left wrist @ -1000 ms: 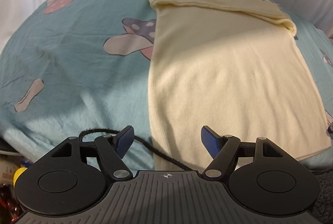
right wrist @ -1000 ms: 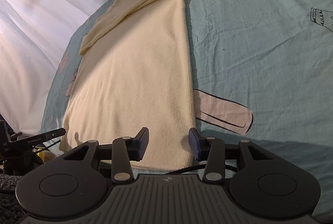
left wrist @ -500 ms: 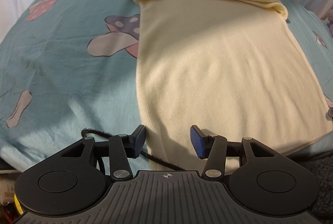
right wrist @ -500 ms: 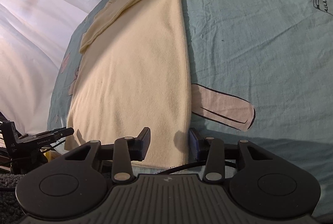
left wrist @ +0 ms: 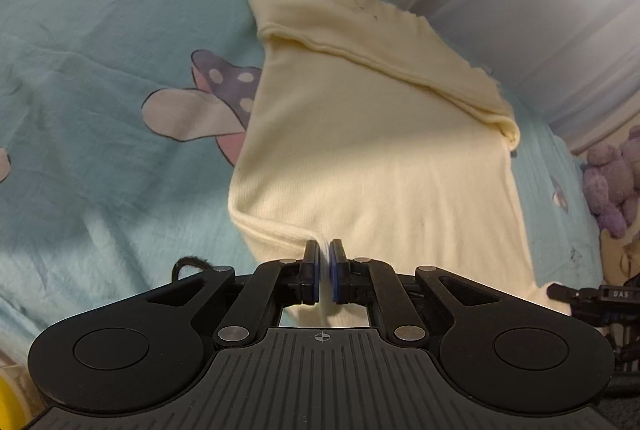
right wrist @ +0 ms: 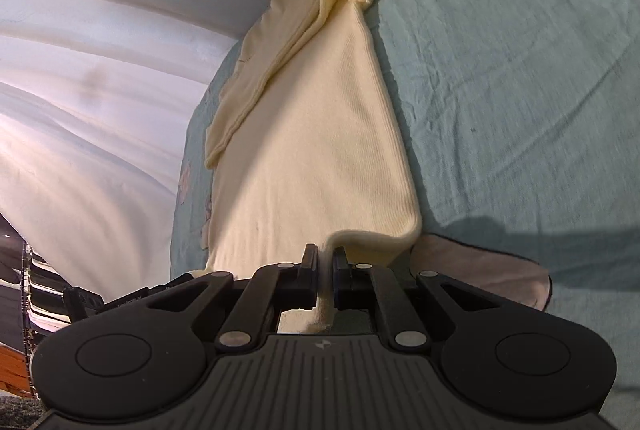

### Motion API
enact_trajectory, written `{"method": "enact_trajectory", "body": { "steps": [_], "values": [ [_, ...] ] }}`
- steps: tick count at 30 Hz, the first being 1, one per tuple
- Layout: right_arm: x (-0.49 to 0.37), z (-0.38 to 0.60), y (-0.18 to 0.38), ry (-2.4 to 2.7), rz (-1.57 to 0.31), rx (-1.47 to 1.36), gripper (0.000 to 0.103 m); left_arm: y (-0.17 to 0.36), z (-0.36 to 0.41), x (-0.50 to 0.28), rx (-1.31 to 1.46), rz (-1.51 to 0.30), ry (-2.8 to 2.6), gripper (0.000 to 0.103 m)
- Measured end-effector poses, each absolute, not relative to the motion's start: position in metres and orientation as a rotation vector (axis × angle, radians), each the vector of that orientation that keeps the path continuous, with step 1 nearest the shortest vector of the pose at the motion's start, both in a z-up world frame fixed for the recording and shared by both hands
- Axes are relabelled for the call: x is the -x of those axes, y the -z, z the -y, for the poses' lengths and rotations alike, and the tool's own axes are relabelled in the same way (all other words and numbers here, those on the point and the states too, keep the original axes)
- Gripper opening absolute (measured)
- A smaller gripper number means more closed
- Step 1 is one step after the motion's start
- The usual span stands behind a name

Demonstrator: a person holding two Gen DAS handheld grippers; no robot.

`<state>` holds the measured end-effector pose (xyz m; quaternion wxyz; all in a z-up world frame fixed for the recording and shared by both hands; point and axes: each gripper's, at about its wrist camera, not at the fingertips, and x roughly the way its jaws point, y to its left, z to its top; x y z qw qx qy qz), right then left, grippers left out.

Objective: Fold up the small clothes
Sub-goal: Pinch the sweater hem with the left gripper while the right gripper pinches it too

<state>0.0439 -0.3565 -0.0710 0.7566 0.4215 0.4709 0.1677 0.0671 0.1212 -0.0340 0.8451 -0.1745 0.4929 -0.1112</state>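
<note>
A cream knit garment (left wrist: 372, 158) lies flat on a teal bedsheet (left wrist: 100, 134) printed with mushrooms, its far end folded over into a thick band. My left gripper (left wrist: 325, 245) is shut on the near hem by the garment's left corner, and the cloth rises in a ridge at the pads. In the right wrist view the same garment (right wrist: 316, 146) stretches away from me. My right gripper (right wrist: 326, 252) is shut on the near hem by the right corner, which lifts off the sheet.
White curtains (right wrist: 100, 70) hang behind the bed's far side. A purple plush toy (left wrist: 612, 182) sits at the right edge of the left wrist view. The other gripper's black tip (left wrist: 592, 296) shows low at the right. A thin black cord (left wrist: 188, 264) lies on the sheet near me.
Both grippers went from open over the near hem to shut on it. The hem corners now lift off the sheet in small ridges, and both cameras have tilted and come closer.
</note>
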Motion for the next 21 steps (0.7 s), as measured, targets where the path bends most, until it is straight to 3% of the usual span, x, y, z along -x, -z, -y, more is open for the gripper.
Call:
{"method": "enact_trajectory", "body": {
  "steps": [11,14,16,19,21],
  "values": [
    [-0.132,0.335,0.052,-0.202,-0.821,-0.651,0.006,0.025,-0.138,-0.140,0.519,-0.792,0.007,0.001],
    [-0.138,0.322,0.051,-0.106,-0.795,-0.517,0.011,0.034,-0.138,-0.150,0.522,-0.790,-0.023,0.003],
    [-0.134,0.321,0.047,-0.088,-0.758,-0.451,0.020,0.039,-0.137,-0.148,0.513,-0.816,0.036,0.007],
    [-0.127,0.327,0.048,-0.107,-0.749,-0.415,0.031,0.045,-0.130,-0.139,0.376,-0.835,0.112,0.030],
    [-0.126,0.329,0.051,-0.156,-0.773,-0.414,0.034,0.051,-0.121,-0.138,0.275,-0.853,0.144,0.033]
  ]
}}
